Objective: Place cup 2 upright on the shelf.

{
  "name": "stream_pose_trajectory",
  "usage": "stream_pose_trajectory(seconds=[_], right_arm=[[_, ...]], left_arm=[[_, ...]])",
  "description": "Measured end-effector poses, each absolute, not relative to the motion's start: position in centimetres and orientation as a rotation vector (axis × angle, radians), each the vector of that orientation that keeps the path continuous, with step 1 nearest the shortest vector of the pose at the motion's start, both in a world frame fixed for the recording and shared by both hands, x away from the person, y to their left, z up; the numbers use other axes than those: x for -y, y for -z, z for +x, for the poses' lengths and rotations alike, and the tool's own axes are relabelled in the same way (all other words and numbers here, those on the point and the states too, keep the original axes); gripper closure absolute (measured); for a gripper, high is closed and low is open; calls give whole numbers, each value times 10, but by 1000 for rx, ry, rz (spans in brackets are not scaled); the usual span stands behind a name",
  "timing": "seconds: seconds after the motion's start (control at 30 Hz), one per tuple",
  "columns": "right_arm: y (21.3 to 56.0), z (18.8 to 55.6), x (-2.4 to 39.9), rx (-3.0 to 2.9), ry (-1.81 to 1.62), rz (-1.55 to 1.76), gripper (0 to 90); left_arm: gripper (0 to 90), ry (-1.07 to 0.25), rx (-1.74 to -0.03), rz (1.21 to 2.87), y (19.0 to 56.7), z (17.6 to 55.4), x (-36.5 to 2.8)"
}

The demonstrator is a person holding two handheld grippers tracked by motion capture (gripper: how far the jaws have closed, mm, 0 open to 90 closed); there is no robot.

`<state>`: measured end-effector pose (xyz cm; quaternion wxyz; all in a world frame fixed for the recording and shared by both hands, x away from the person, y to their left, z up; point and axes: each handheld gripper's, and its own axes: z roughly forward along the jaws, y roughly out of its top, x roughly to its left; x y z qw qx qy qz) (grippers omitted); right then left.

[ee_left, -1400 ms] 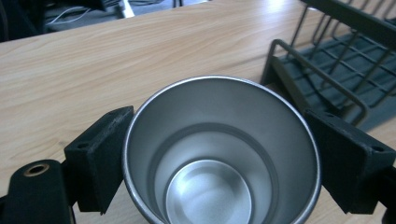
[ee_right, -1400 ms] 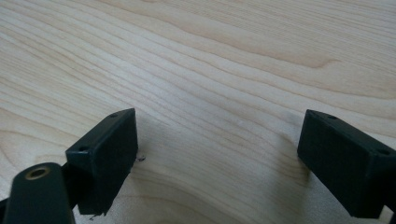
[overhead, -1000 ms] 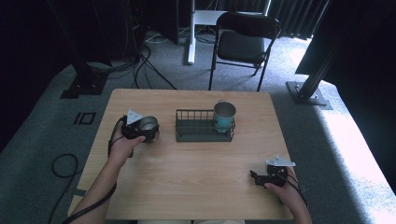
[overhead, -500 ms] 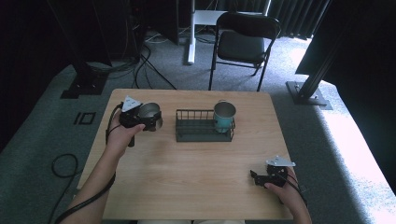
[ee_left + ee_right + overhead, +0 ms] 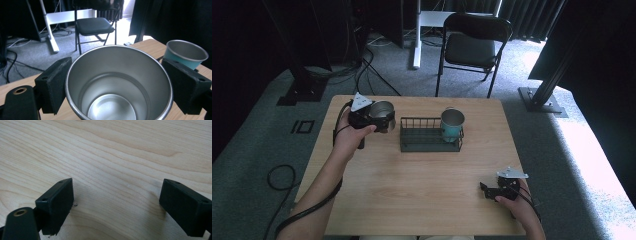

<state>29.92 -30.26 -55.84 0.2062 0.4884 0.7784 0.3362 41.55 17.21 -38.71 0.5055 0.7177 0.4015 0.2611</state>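
Note:
My left gripper [image 5: 379, 119] is shut on a steel cup [image 5: 382, 115], held upright above the table's far left. In the left gripper view both pads [image 5: 53, 86] press the steel cup [image 5: 117, 82] at its sides, and its inside is empty. A teal cup [image 5: 452, 125] with a steel inside stands upright at the right end of a black wire rack [image 5: 422, 135], and shows again as the teal cup [image 5: 186, 53] beyond the right jaw. My right gripper [image 5: 488, 190] rests low at the table's front right, open, its pads [image 5: 56, 203] wide apart over bare wood.
The wooden table [image 5: 422, 190] has free room across its middle and front. A black folding chair [image 5: 474, 45] and a white desk leg [image 5: 416, 30] stand on the carpet behind the table. Cables trail on the floor at the left.
My left gripper has lifted the steel cup off the table and carried it a little farther back and right. The right gripper has stayed where it was.

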Motion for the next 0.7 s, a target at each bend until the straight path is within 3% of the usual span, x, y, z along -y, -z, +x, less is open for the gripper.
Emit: stream_pose_trajectory(seconds=[0.7], right_arm=[[558, 299, 303, -2167, -938, 1361, 119]], left_arm=[[139, -584, -864, 1779, 388, 433, -106]])
